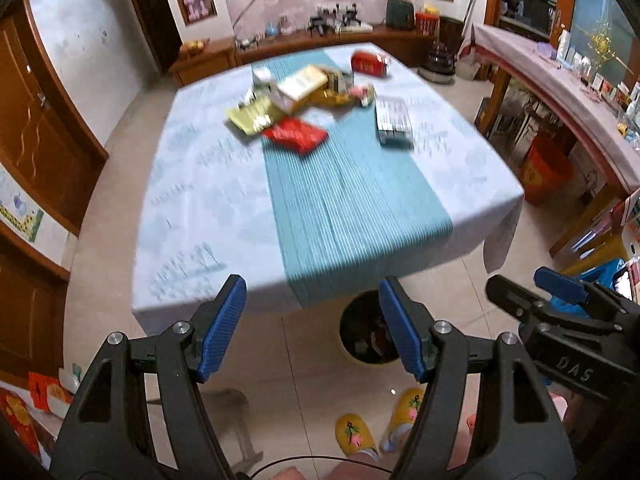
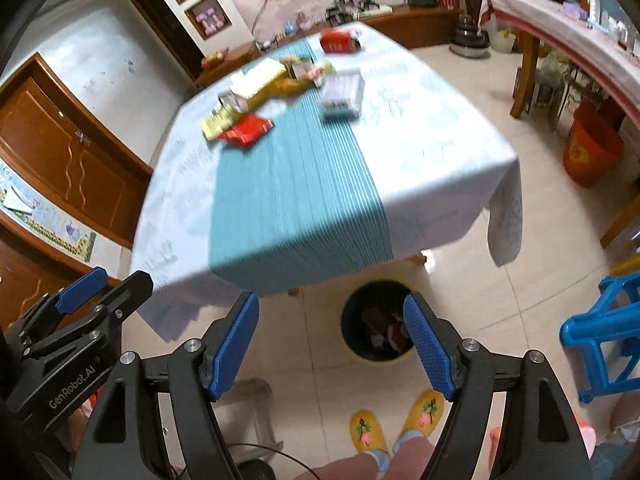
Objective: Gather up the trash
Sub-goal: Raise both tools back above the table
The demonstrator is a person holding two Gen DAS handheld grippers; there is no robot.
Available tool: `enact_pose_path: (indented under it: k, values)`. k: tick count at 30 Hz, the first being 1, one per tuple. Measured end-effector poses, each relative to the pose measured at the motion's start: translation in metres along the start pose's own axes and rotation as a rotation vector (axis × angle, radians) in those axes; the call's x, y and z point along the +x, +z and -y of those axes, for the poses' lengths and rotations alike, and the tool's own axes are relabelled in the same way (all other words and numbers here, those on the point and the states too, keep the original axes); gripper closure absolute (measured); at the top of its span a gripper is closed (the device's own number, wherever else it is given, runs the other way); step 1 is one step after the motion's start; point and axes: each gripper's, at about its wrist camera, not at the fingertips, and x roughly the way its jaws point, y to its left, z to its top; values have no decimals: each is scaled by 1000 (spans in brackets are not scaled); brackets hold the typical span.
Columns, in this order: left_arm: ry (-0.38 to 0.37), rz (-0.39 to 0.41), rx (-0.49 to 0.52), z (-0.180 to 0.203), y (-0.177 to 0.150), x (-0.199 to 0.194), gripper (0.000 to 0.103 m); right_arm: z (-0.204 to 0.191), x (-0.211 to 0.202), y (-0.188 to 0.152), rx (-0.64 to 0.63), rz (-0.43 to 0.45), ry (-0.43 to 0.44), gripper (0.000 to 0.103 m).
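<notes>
A pile of trash lies at the far end of the table [image 1: 192,200]: a red packet [image 1: 294,135], a yellow-green wrapper [image 1: 250,117], a cream box [image 1: 302,82], a grey-white box [image 1: 394,122] and a red box [image 1: 368,63]. The pile also shows in the right wrist view, with the red packet [image 2: 248,130] and grey-white box [image 2: 342,94]. A dark trash bin [image 1: 362,340] stands on the floor under the table's near edge, also in the right wrist view [image 2: 370,338]. My left gripper [image 1: 312,328] is open and empty. My right gripper [image 2: 334,344] is open and empty. Both are held high, short of the table.
A teal runner [image 1: 348,200] runs down the table's middle. A red bucket [image 2: 592,152] and a side table [image 1: 560,80] stand right; a blue stool [image 2: 600,340] is near right. Wooden doors [image 1: 36,120] are left. Yellow slippers [image 2: 396,424] are below.
</notes>
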Motion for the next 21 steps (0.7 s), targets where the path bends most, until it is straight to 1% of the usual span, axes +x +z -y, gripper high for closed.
enact_pose_path:
  k: [4,7,9,15,21]
  values:
    - [14,42,-10,-22,23,-27,37,-12,-29,21,-3,70,9,27]
    - [3,57,-45,-38,36,-32,37,-19,-44,33,-12,123,18,27]
    - [7,63,-71,-48,43,-32,37,-22,-49,39,-27,148,4,27]
    - [12,33,-114,-64,52,-20,37,-27,-45,51,-68,159,0,27]
    - [35,23,-137,-68,66,-7,37,-38,-28,71,-109,132,25,27]
